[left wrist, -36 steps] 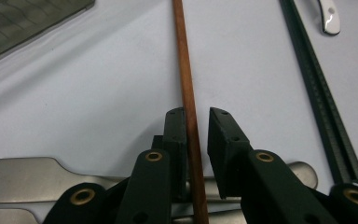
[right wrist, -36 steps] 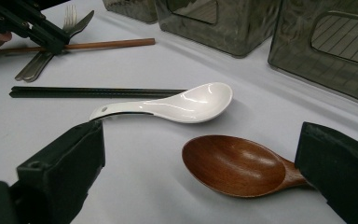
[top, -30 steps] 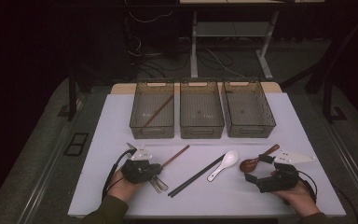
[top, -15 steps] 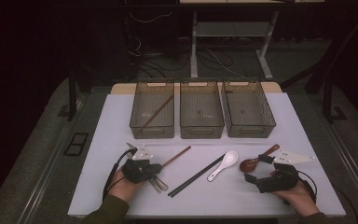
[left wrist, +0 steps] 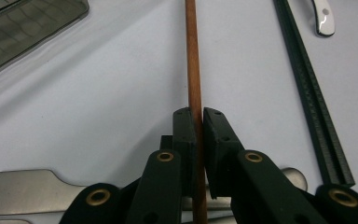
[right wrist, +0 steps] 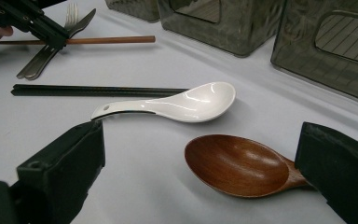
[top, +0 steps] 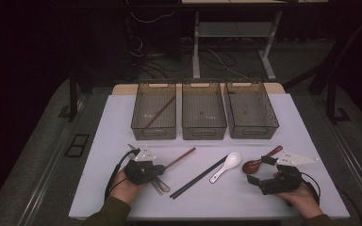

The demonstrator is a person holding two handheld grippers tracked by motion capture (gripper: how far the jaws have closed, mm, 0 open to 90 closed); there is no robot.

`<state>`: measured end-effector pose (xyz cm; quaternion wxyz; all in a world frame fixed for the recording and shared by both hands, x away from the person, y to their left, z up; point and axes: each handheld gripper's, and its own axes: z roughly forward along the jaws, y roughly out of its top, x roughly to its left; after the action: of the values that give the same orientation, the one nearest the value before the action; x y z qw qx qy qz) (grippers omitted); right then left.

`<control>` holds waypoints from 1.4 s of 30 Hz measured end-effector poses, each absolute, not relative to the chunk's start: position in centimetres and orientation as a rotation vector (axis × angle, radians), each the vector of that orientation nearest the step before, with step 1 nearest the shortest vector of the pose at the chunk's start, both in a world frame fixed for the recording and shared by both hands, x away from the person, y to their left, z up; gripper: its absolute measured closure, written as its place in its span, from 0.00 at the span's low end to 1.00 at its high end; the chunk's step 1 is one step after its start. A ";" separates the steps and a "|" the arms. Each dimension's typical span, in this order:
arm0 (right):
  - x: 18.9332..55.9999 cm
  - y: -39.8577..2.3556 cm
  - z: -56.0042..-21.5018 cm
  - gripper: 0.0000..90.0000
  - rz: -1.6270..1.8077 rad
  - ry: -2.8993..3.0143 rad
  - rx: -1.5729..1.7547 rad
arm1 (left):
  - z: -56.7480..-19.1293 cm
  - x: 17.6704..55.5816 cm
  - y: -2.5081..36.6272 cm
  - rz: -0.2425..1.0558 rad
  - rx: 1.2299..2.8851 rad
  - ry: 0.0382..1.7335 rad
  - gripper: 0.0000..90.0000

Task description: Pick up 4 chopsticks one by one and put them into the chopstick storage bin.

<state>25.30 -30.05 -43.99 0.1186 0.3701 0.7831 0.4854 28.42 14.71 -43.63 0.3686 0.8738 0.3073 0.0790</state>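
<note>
left tool (left wrist: 199, 122): jaws clamped | right tool (right wrist: 200, 163): jaws wide apart

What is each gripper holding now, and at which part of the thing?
The left gripper is shut on the brown wooden chopstick, gripping its shaft. The right gripper holds nothing; its jaws stand open around the wooden spoon.

High view is dim: only the white bench (top: 122, 117) catches light and the surroundings fall to near black, with grain throughout. My left gripper view is evenly lit from above, with the nearest foreground soft. In my right gripper view, glare sits on the white spoon (right wrist: 177, 103), and the lower-corner foreground is blurred.
</note>
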 end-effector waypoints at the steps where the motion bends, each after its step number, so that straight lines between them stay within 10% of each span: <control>1: 25.3 -30.0 -44.0 0.02 1.419 2.290 1.082 | -43.6 28.4 14.7 0.201 2.244 0.783 0.92; 42: 25.4 -30.1 -44.0 0.02 1.419 2.285 1.090 | -38.4 32.0 17.5 0.234 2.072 0.810 0.92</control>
<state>25.36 -30.12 -43.95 0.1194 0.3730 0.7817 0.4854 32.03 17.54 -38.39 0.4370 0.8331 0.3258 0.0939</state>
